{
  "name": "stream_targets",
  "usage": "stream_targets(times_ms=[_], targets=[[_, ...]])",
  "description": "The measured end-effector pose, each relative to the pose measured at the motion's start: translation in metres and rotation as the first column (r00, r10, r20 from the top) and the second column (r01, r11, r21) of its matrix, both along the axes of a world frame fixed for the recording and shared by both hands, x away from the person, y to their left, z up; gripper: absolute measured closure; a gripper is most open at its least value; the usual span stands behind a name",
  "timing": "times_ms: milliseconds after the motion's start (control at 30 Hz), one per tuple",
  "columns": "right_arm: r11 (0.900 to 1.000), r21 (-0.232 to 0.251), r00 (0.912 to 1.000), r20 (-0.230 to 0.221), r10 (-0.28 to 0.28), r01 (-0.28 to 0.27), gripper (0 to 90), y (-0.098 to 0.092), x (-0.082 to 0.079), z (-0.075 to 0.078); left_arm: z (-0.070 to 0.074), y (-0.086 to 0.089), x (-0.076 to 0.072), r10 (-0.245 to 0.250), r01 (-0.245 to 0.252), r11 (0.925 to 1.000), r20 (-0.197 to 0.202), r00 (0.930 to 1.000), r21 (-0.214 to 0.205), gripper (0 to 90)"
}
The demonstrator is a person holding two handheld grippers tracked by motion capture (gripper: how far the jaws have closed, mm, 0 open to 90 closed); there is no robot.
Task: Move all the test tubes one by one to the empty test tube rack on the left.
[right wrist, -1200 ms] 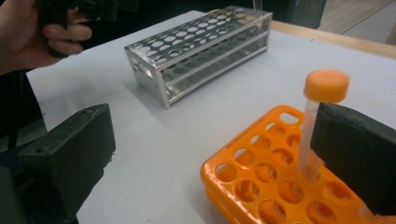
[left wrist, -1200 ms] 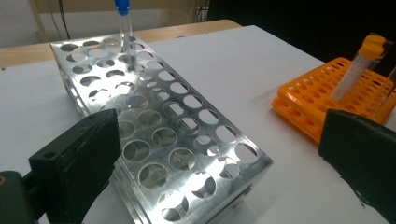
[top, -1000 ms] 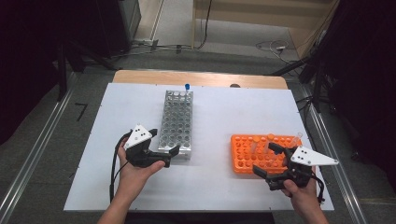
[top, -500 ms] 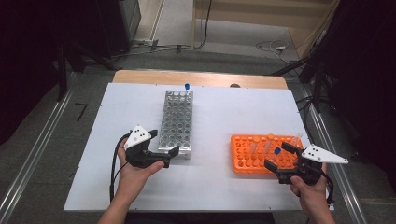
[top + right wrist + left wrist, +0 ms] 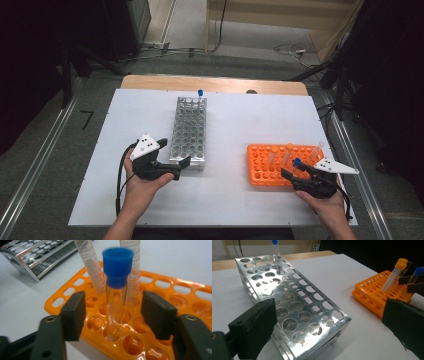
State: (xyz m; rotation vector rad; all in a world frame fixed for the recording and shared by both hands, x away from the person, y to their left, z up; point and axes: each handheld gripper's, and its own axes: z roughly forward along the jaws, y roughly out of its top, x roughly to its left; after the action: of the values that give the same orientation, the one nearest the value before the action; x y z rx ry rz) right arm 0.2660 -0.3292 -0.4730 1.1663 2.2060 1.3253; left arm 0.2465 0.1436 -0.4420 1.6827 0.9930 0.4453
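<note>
An orange tube rack (image 5: 262,167) (image 5: 75,287) (image 5: 374,290) lies at the right. A blue-capped tube (image 5: 297,163) (image 5: 117,277) stands in one of its near holes. My right gripper (image 5: 295,172) (image 5: 115,312) has its jaws on either side of this tube. They have just been closing, and a gap still shows on both sides. Orange-capped tubes (image 5: 289,150) (image 5: 397,272) lean in the rack behind it. My left gripper (image 5: 175,151) (image 5: 329,325) is open at the near end of a metal rack (image 5: 189,132) (image 5: 294,305). That rack holds one blue-capped tube (image 5: 200,95) (image 5: 275,250) at its far end.
Both racks rest on a white sheet (image 5: 230,125) that covers the table. A wooden edge (image 5: 215,84) shows at the back. Metal rails (image 5: 40,165) run along both sides, and cables lie on the floor beyond.
My right gripper has sunk at the near edge of the orange rack, and its jaws have narrowed around the blue-capped tube. The left gripper has stayed put.
</note>
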Motion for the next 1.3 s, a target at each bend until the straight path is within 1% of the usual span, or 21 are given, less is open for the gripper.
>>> stream_targets(times_ms=[133, 233, 267, 333, 367, 433, 467, 500, 533, 600, 700, 933, 1000, 1100, 1200, 1267, 1300], targets=[[0.9999, -0.015, 1.0000, 0.000, -0.008, 0.008, 47.1, -0.003, 0.001, -0.004, -0.001, -0.001, 0.001, -0.002, 0.002, 1.0000, -0.003, 1.0000, 0.005, 0.0], [0.9998, -0.016, 0.9999, -0.009, -0.011, 0.011, 52.9, -0.006, 0.002, -0.007, -0.001, -0.001, 0.001, -0.003, 0.003, 1.0000, -0.002, 1.0000, 0.009, 0.0], [0.9998, -0.019, 1.0000, -0.006, -0.007, 0.007, 57.7, -0.006, 0.001, -0.008, -0.001, -0.001, 0.001, -0.004, 0.004, 0.9999, -0.002, 1.0000, 0.010, 0.0], [0.9997, -0.024, 1.0000, -0.004, -0.003, 0.003, 58.5, -0.006, 0.001, -0.009, -0.001, -0.001, 0.001, -0.002, 0.002, 1.0000, -0.003, 1.0000, 0.010, 0.0], [0.9994, -0.034, 1.0000, 0.002, -0.004, 0.004, 59.4, -0.006, 0.000, -0.009, -0.001, -0.001, 0.001, -0.002, 0.002, 0.9999, -0.003, 1.0000, 0.010, 0.0], [0.9994, -0.035, 1.0000, 0.007, 0.003, -0.003, 61.2, -0.006, 0.000, -0.008, -0.001, -0.001, 0.001, -0.002, 0.002, 0.9999, -0.002, 1.0000, 0.010, 0.0], [0.9993, -0.034, 0.9998, 0.011, 0.016, -0.015, 67.0, -0.007, -0.002, -0.008, -0.001, -0.001, 0.001, -0.003, 0.003, 0.9999, -0.002, 1.0000, 0.010, 0.0], [0.9993, -0.034, 0.9998, 0.011, 0.016, -0.015, 67.0, -0.007, -0.002, -0.008, -0.001, -0.001, 0.001, -0.003, 0.003, 0.9999, -0.002, 1.0000, 0.012, 0.0], [0.9992, -0.033, 0.9996, 0.012, 0.025, -0.025, 68.7, -0.007, -0.002, -0.008, -0.001, -0.002, 0.000, -0.004, 0.004, 0.9999, -0.003, 1.0000, 0.012, 0.0], [0.9982, -0.046, 0.9991, 0.017, 0.040, -0.039, 73.1, -0.005, -0.003, -0.008, -0.001, -0.002, 0.000, -0.004, 0.004, 0.9999, -0.003, 1.0000, 0.014, 0.0], [0.9971, -0.060, 0.9985, 0.023, 0.050, -0.048, 74.5, -0.002, -0.004, -0.008, -0.001, -0.002, 0.000, -0.004, 0.004, 0.9999, -0.004, 1.0000, 0.016, 0.0], [0.9965, -0.061, 0.9979, 0.028, 0.059, -0.057, 75.0, -0.002, -0.004, -0.006, -0.001, -0.002, 0.000, -0.006, 0.006, 0.9999, 0.000, 1.0000, 0.015, 0.0], [0.9970, -0.053, 0.9976, 0.036, 0.059, -0.057, 75.0, -0.002, -0.005, -0.003, 0.000, -0.003, 0.000, -0.008, 0.008, 0.9999, 0.000, 1.0000, 0.012, 0.0], [0.9977, -0.045, 0.9964, 0.066, 0.054, -0.051, 75.0, -0.003, -0.008, 0.004, 0.000, -0.004, -0.001, -0.007, 0.007, 0.9999, 0.000, 1.0000, 0.011, 0.0], [0.9988, -0.033, 0.9955, 0.086, 0.040, -0.038, 75.0, -0.003, -0.011, 0.011, 0.001, -0.005, -0.001, -0.013, 0.013, 0.9999, 0.001, 0.9999, 0.010, 0.0], [0.9990, -0.007, 0.9945, 0.095, 0.045, -0.044, 75.1, -0.003, -0.013, 0.015, 0.002, -0.007, -0.001, -0.018, 0.018, 0.9998, 0.005, 0.9998, 0.011, 0.0], [0.9989, -0.005, 0.9940, 0.099, 0.046, -0.046, 75.1, -0.002, -0.014, 0.017, 0.002, -0.007, -0.001, -0.019, 0.019, 0.9998, 0.003, 0.9998, 0.010, 0.0]])
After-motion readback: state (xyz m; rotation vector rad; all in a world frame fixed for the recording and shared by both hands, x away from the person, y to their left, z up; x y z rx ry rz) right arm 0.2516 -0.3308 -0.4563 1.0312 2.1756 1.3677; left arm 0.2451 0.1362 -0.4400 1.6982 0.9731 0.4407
